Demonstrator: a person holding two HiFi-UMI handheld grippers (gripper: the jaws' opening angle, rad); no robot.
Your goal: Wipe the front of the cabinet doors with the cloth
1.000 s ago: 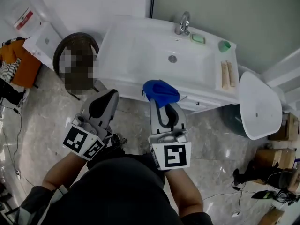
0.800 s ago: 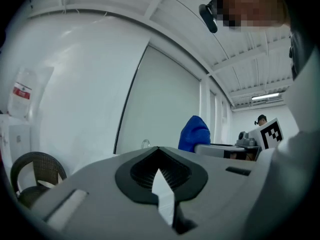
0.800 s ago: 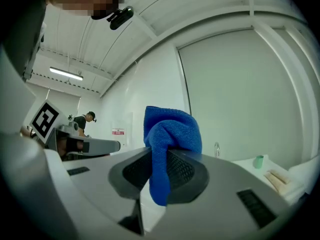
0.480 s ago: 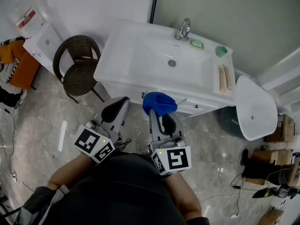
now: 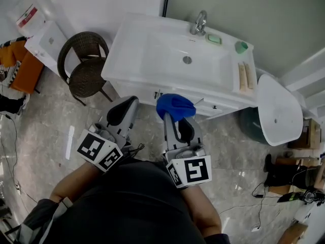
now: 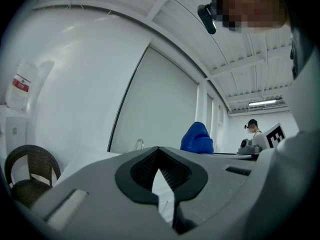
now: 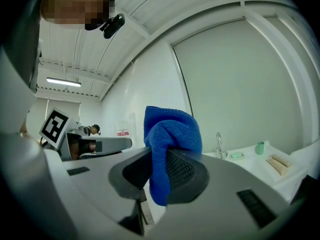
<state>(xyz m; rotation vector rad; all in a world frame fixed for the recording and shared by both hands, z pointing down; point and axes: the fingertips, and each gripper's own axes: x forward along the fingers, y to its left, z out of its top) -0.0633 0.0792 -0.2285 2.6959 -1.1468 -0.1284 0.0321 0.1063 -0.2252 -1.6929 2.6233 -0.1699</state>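
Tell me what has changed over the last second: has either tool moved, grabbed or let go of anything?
The left tool, shut and empty, has drawn in slightly toward the right tool. Nothing was taken or released. The right tool still grips the blue cloth up by the cabinet doors; whether the cloth touches them cannot be told.

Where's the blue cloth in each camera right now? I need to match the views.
Head view: cloth at centre, on the right gripper's tip, against the cabinet.
Left gripper view: cloth right of centre, above the jaws.
Right gripper view: cloth at centre, clamped between the jaws.
Shared landmark: the faucet.
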